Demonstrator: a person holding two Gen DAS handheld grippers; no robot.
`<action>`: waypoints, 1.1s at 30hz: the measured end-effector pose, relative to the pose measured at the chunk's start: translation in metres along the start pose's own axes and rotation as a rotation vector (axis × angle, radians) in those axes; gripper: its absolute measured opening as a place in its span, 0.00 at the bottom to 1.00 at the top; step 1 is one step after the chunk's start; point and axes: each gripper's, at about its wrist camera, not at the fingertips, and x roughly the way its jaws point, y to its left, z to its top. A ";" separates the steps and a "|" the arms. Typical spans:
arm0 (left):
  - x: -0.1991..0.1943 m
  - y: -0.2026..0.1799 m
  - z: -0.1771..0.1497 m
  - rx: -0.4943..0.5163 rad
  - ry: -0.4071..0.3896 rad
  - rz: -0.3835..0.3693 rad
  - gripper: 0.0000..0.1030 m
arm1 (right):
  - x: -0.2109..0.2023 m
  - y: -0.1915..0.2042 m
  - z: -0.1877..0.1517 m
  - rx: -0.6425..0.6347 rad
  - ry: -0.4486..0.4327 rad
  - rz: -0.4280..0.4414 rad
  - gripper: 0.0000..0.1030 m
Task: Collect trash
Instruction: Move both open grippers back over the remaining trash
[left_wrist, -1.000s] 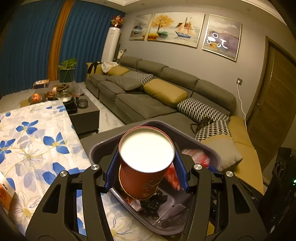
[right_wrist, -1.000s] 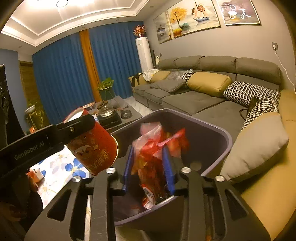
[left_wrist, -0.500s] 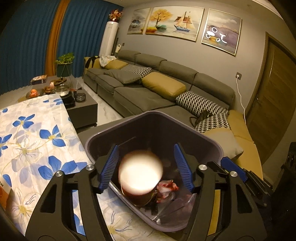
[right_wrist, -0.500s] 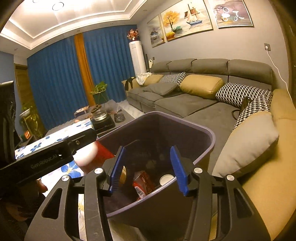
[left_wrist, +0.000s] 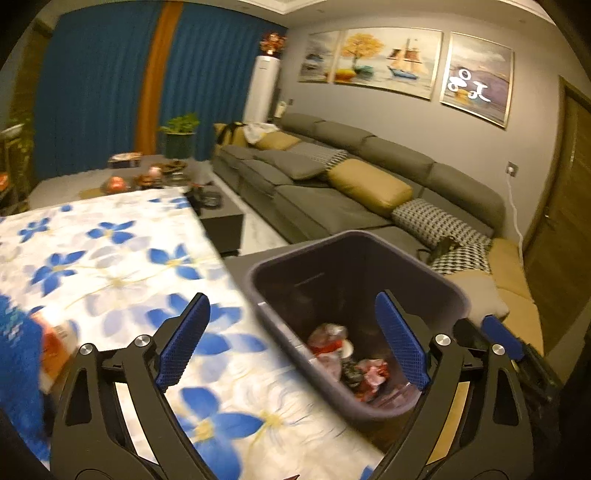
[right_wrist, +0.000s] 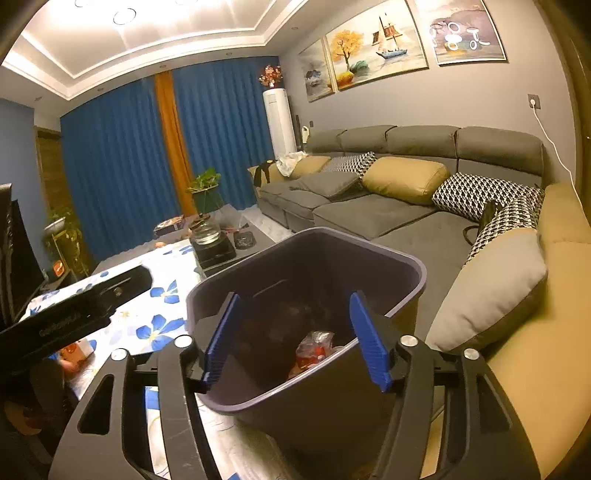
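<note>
A: Beside the table's right edge stands the dark plastic trash bin (left_wrist: 354, 258), open top, rim tilted toward the cameras. Position of the trash?

B: At the bin's bottom. Crumpled red-and-clear wrappers (left_wrist: 328, 341) lie there, with more red scraps (left_wrist: 373, 373) nearer the near wall. Right wrist view confirms the wrappers (right_wrist: 314, 347) inside, low against the near wall.

A: Left gripper (left_wrist: 291, 343)?

B: Jaws spread wide and opening; blue pads well apart. One pad hangs over the floral tablecloth (left_wrist: 110, 258), the other over the bin's interior. Nothing between them, nothing touched.

A: Right gripper (right_wrist: 295, 339)?

B: Jaws also apart and opening. Both blue pads frame the bin (right_wrist: 306, 266) mouth from above; no item between them, no contact visible with the rim.

A: Other items on the table?

B: A red-and-white package (left_wrist: 55, 343) at the near left, blurred; a blue blurred object overlaps it, cannot identify. Far behind, a grey sectional sofa (left_wrist: 332, 184) with mustard cushions (left_wrist: 369, 186).
</note>
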 end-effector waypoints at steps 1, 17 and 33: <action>-0.005 0.003 -0.002 -0.001 -0.004 0.017 0.87 | -0.002 0.002 -0.001 -0.002 -0.004 0.006 0.65; -0.120 0.106 -0.050 -0.104 -0.060 0.352 0.87 | -0.035 0.077 -0.023 -0.063 0.000 0.164 0.78; -0.216 0.214 -0.090 -0.268 -0.117 0.586 0.87 | -0.028 0.210 -0.063 -0.216 0.120 0.365 0.79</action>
